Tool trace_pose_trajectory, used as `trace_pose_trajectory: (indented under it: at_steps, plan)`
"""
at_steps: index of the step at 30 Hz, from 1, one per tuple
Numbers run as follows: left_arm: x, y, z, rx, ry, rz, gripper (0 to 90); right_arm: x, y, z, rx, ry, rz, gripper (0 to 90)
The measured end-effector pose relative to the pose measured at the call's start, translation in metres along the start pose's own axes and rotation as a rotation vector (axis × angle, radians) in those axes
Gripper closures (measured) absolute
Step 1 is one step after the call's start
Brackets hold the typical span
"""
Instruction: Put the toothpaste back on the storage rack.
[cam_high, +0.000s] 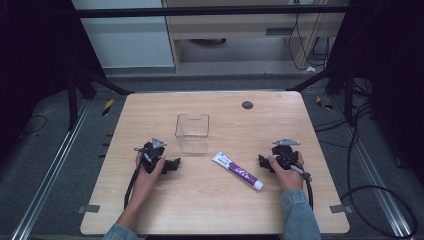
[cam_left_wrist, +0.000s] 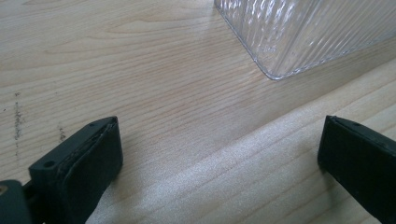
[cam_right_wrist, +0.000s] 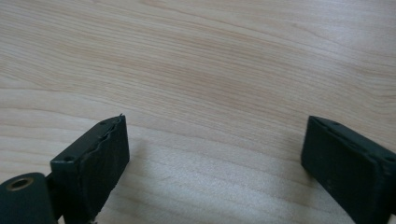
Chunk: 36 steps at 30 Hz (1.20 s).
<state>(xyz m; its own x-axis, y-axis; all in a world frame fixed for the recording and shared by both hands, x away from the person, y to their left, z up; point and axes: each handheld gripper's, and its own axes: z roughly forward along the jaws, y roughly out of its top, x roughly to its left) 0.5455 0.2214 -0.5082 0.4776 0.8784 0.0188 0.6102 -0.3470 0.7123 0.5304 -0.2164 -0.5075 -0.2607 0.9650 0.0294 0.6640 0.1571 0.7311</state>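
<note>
High view: both grippers are rested low on the wooden worktop (cam_high: 200, 200), one in each hand, nothing held. Left gripper (cam_high: 174, 164) is pointed inward, jaws spread wide over bare wood in the left gripper view (cam_left_wrist: 219, 154); a ribbed corner of the clear plastic container (cam_left_wrist: 299, 32) is seen just beyond them, so this side looks staged to steady or receive at the box. Right gripper (cam_high: 262, 161) is also spread, empty, bare grain between the jaws in the right gripper view (cam_right_wrist: 215, 149). The toothpaste tube (cam_high: 238, 171) is laid flat and diagonal between the two grippers, cap end toward the near edge, just beside the right gripper and apart from it; likely the next pick, hence the open jaws. Container (cam_high: 192, 133) is stood upright, empty, just behind the tube. Farther back, a small dark disc (cam_high: 247, 105) is set near the far edge.
</note>
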Motion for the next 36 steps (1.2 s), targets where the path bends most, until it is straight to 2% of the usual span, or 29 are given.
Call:
trace_pose_trajectory:
  at_steps: [2,6,10,12,13,15,16,22,25,30,34,36]
  plan:
    - [0.000,0.000,0.000,0.000,0.000,0.000,0.0,0.000,0.001,-0.003,-0.004,0.006,-0.005,8.8]
    - [0.000,0.000,0.000,0.000,0.000,-0.001,0.0,0.007,0.007,-0.021,0.005,0.017,-0.064,10.9]
    - [0.000,0.000,0.000,0.000,0.001,-0.001,0.0,0.018,0.014,-0.041,-0.005,0.071,-0.100,15.1]
    - [0.000,0.000,0.000,0.000,0.001,0.000,0.0,0.029,0.018,-0.051,0.006,0.121,-0.140,18.9]
    - [0.000,0.000,0.000,0.001,0.001,-0.001,0.0,0.029,0.018,-0.051,0.006,0.121,-0.140,18.9]
    - [0.000,0.000,0.000,0.000,0.001,-0.001,0.0,0.043,0.022,-0.057,0.033,0.155,-0.197,22.4]
    - [0.000,0.000,0.000,0.001,0.001,-0.001,0.0,0.043,0.022,-0.057,0.033,0.155,-0.197,22.4]
    - [0.000,0.000,0.000,0.000,0.001,-0.001,0.0,0.068,0.031,-0.061,0.103,0.176,-0.308,27.9]
    - [0.000,0.000,0.000,0.000,0.001,-0.001,0.0,0.076,0.036,-0.060,0.127,0.182,-0.346,30.9]
    - [-0.001,0.000,0.000,0.000,0.004,-0.005,0.0,0.084,0.043,-0.052,0.170,0.197,-0.369,36.3]
    - [-0.001,0.000,0.000,-0.001,0.004,-0.007,0.0,0.094,0.048,-0.046,0.206,0.231,-0.392,42.5]
    - [-0.001,0.000,0.000,-0.001,0.004,-0.007,0.0,0.096,0.049,-0.045,0.214,0.229,-0.401,43.2]
